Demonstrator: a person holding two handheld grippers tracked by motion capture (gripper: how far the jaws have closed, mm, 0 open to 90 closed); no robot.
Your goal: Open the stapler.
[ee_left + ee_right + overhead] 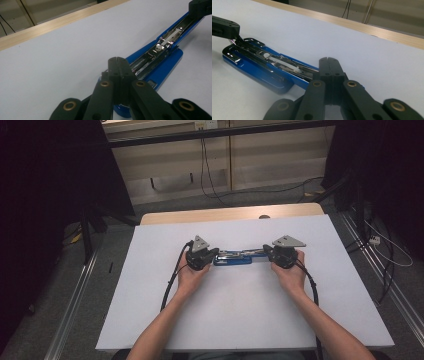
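The blue plastic stapler with a chrome metal staple channel (235, 256) lies swung fully open, flat and stretched out across the white-covered bench (240, 320), nearer the far edge than the near one and midway between the side edges. Judging from that, the opening is done; whatever is to follow, loading staples or folding it shut, looks not yet begun, and I cannot tell whether the channel holds staples. The left gripper (117, 62) has its jaws pressed together, with its tip over the stapler's left end, over the blue base beside the channel. The right gripper (329, 62) is likewise closed, at the right end. Whether either pinches part of the stapler is hidden.
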